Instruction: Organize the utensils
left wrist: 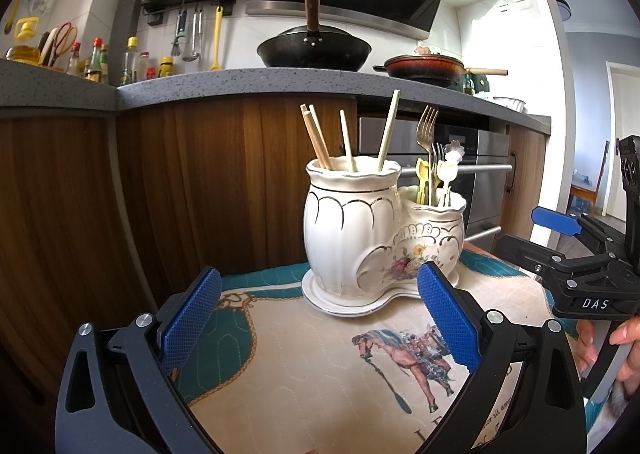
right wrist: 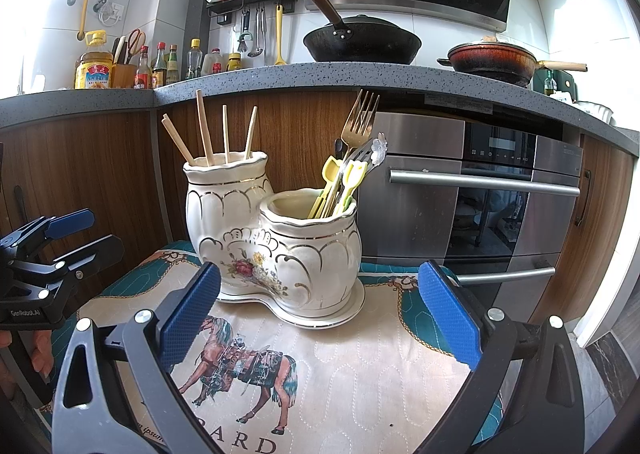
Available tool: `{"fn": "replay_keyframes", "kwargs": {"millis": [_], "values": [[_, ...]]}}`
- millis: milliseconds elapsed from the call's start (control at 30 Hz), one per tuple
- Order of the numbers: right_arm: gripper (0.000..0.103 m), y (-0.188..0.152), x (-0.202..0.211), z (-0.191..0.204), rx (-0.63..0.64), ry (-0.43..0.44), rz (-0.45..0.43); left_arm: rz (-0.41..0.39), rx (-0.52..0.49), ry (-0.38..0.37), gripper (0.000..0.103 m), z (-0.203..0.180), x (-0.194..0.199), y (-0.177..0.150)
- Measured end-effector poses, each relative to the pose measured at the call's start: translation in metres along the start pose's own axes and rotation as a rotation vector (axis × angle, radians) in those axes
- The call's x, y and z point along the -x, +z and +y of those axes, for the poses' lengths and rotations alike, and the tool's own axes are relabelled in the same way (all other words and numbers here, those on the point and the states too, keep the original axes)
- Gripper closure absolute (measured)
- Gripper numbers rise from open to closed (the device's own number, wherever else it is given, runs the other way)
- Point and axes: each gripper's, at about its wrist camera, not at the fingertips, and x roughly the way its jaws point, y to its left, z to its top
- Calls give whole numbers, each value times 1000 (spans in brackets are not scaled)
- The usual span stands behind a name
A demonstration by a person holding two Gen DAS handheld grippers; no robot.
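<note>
both grippers, left gripper and right gripper, gaping wide, empty; hovering before ceramic holder, chopsticks and forks sorted; likely finishing, nothing needing grasping.

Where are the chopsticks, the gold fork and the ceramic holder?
chopsticks (right wrist: 205, 130): right wrist view, shaft of one stick.
gold fork (right wrist: 358, 122): right wrist view, base of the tines.
ceramic holder (left wrist: 348, 238): left wrist view, taller pot's belly.

Bare mat before holder.
</note>
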Motion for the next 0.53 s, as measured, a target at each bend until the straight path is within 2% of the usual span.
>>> {"fn": "replay_keyframes", "kwargs": {"millis": [533], "values": [[5,0,0,0,0,0,2,11,1,13,5,0,-2,0]]}}
